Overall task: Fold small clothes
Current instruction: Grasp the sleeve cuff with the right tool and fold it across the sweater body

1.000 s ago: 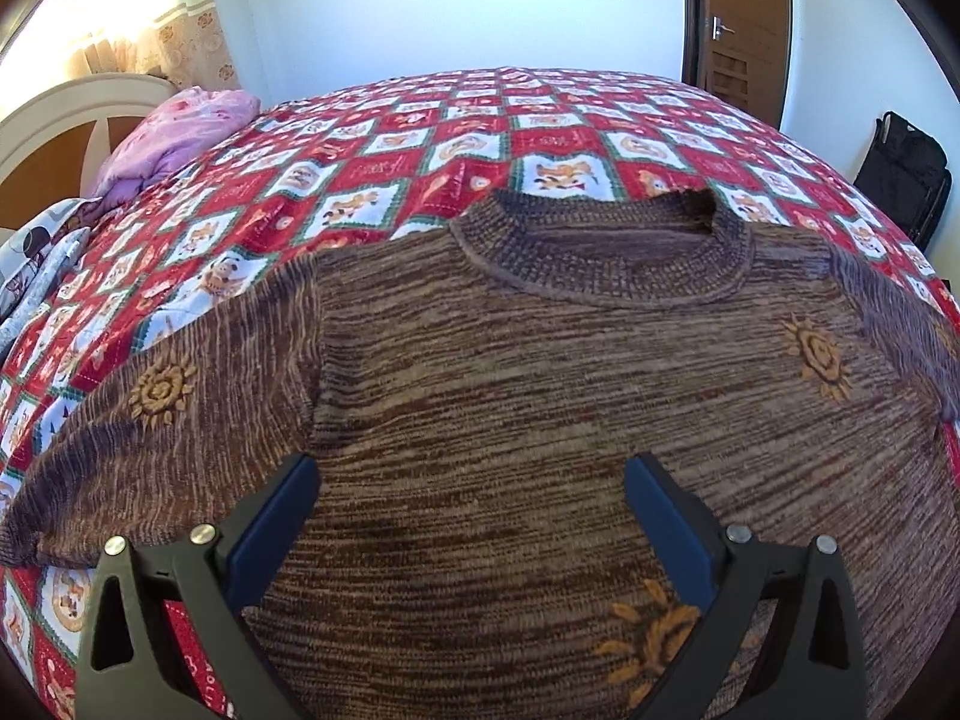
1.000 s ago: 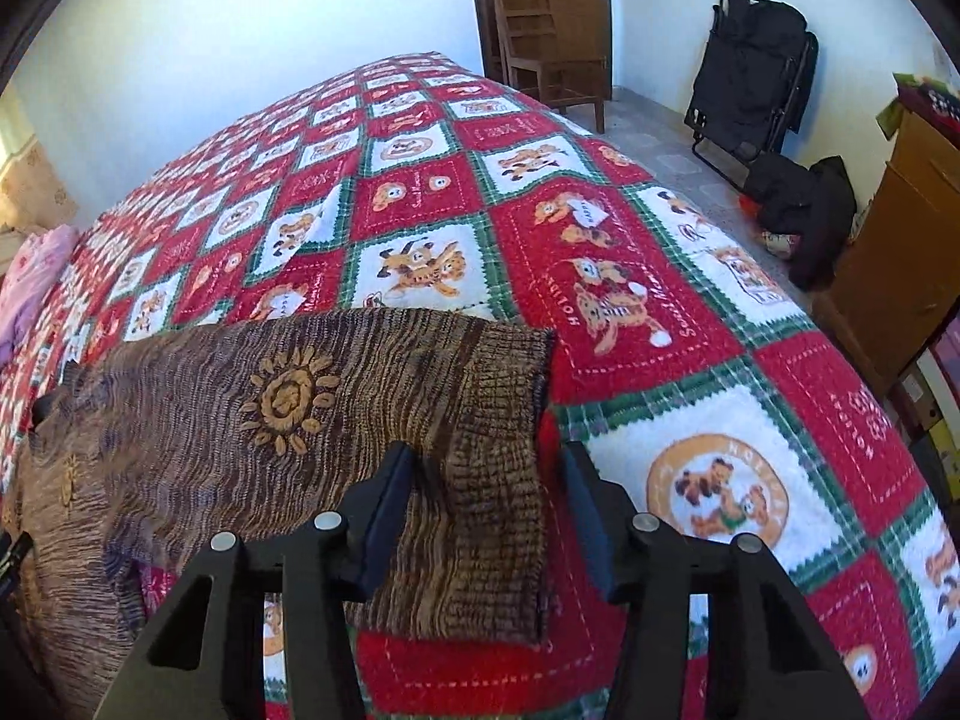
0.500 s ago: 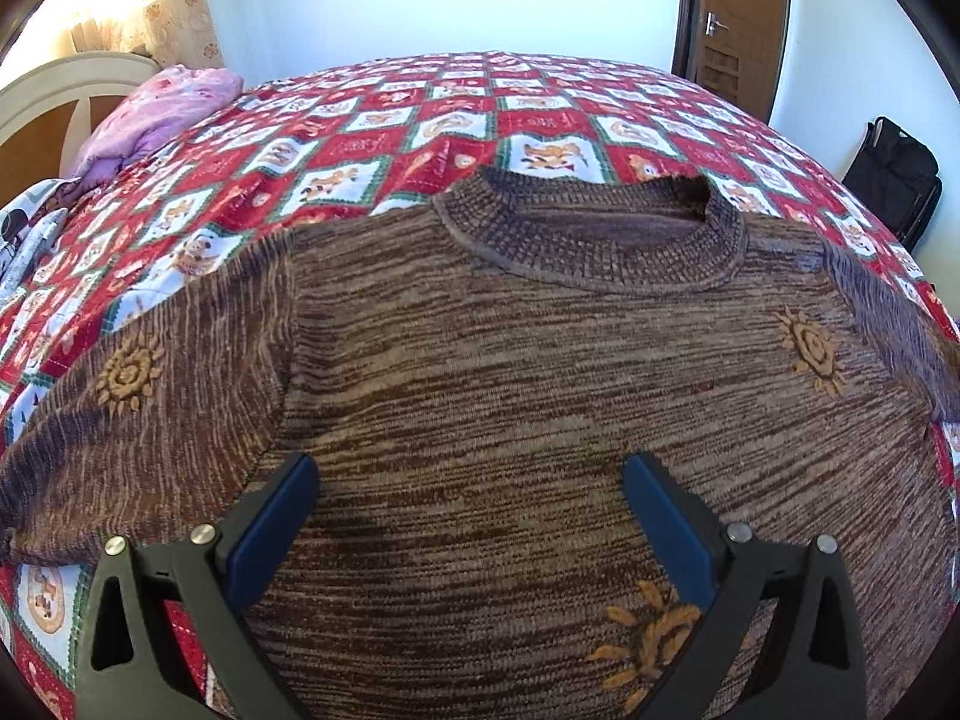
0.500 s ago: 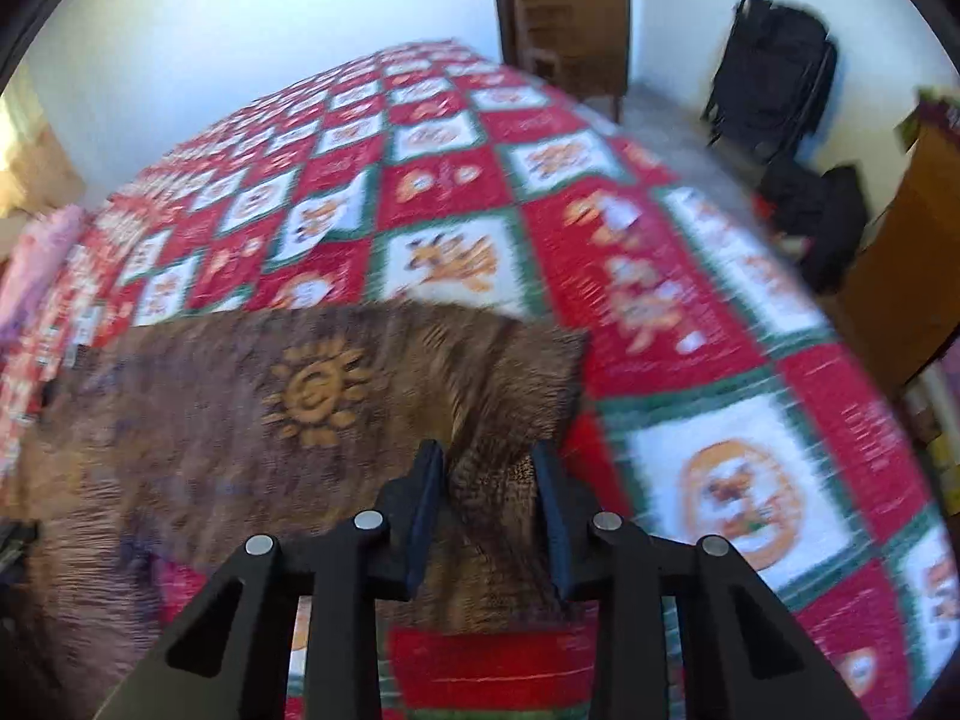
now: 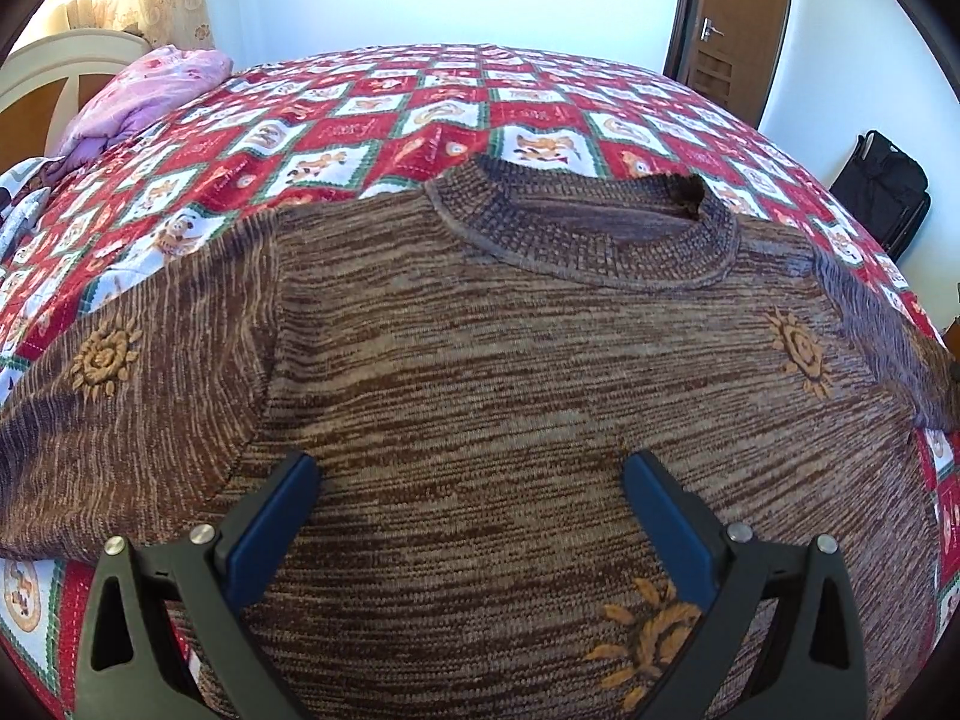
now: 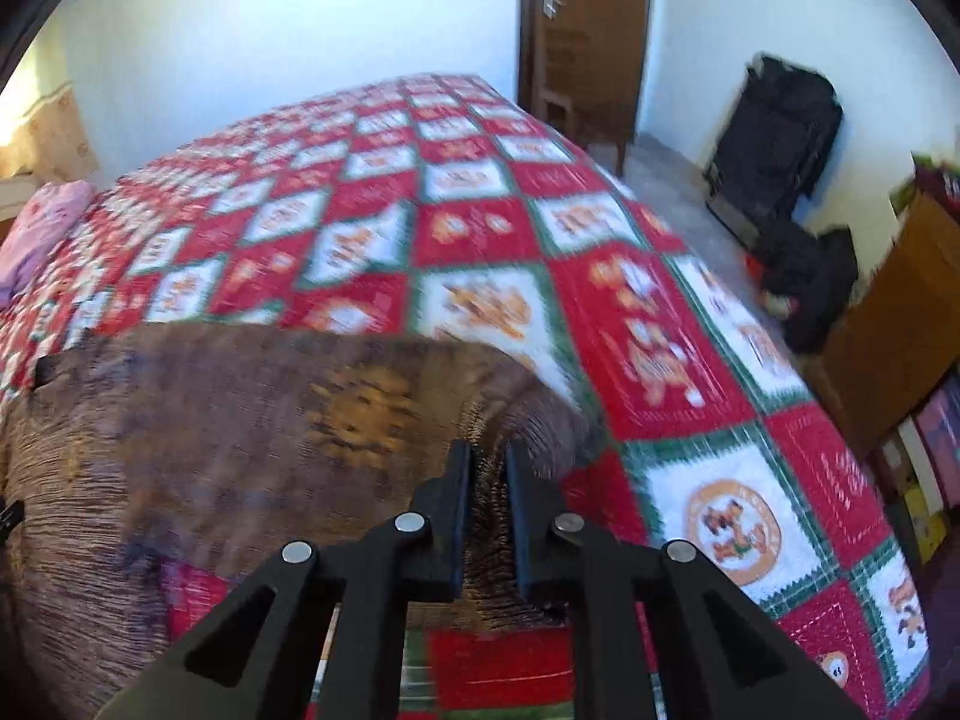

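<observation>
A brown knitted sweater with orange sun patches lies face up on the bed, neckline at the far side. My left gripper hovers open above its chest, blue pads wide apart with nothing between them. In the right wrist view the sweater's right sleeve stretches to the left. My right gripper is shut on the ribbed sleeve cuff, which is bunched between the black fingers and lifted off the quilt. That view is blurred by motion.
A red, white and green patchwork quilt covers the bed. A pink pillow lies at the headboard, far left. Right of the bed stand a black folded chair, bags on the floor, a wooden cabinet and a door.
My right gripper closed from open onto the sleeve cuff and lifted it slightly. The left gripper stayed open over the sweater, tilting a little.
</observation>
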